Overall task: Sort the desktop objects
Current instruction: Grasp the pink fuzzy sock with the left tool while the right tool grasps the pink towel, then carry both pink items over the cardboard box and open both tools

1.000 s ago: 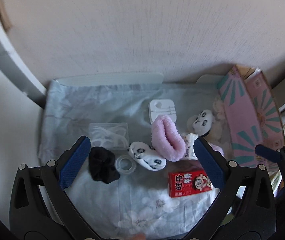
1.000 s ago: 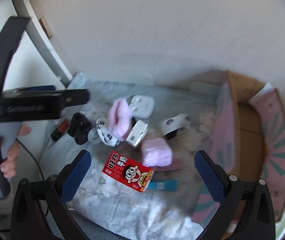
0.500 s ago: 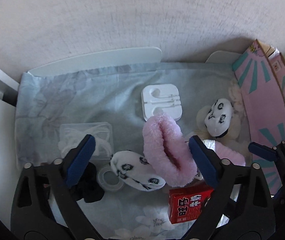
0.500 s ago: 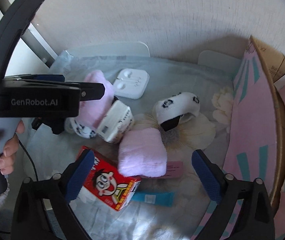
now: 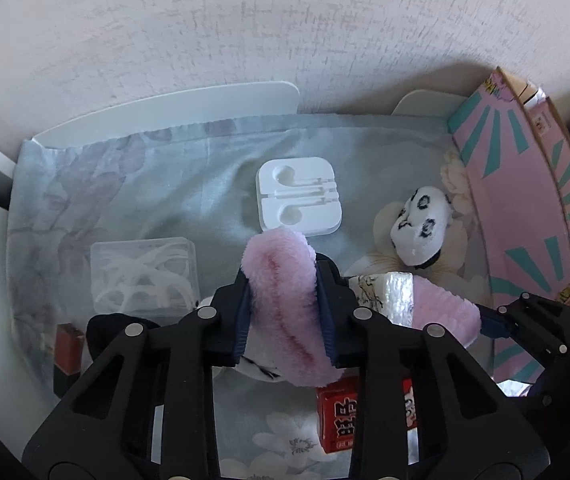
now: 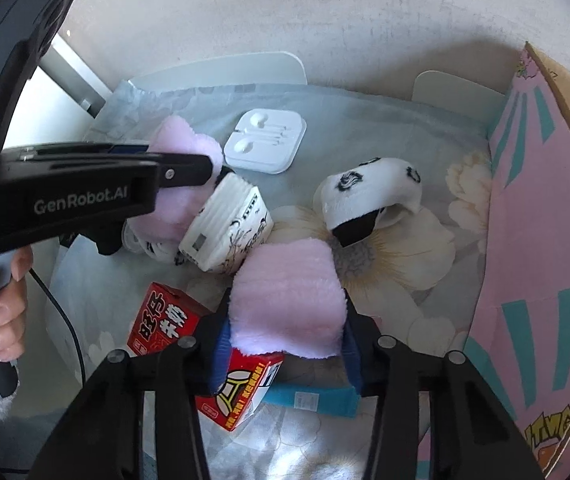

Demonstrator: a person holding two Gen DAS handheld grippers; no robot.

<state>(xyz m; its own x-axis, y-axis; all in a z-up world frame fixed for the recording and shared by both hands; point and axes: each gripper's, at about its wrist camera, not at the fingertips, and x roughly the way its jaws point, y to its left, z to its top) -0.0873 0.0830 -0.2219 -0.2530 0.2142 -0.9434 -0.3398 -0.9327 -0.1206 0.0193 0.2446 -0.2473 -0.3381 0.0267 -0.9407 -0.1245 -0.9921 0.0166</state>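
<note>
While both tools are pointing steeply down at the cloth [image 5: 133,184], you are clamping one fuzzy pink sock in each. The left gripper [image 5: 283,312] has just been closing and is now pinching the rolled pink sock [image 5: 281,296] across its width, over a panda-print sock [image 5: 261,368]. The right gripper [image 6: 285,344] has likewise been closing on the folded pink sock [image 6: 289,300], beside the red milk carton [image 6: 165,324]. Taking the matching pair together suggests you are grouping by kind. The pink box [image 6: 525,240] is standing open at the right, probably the destination. The white earphone case [image 5: 299,196] and second panda sock [image 5: 421,224] are lying untouched.
</note>
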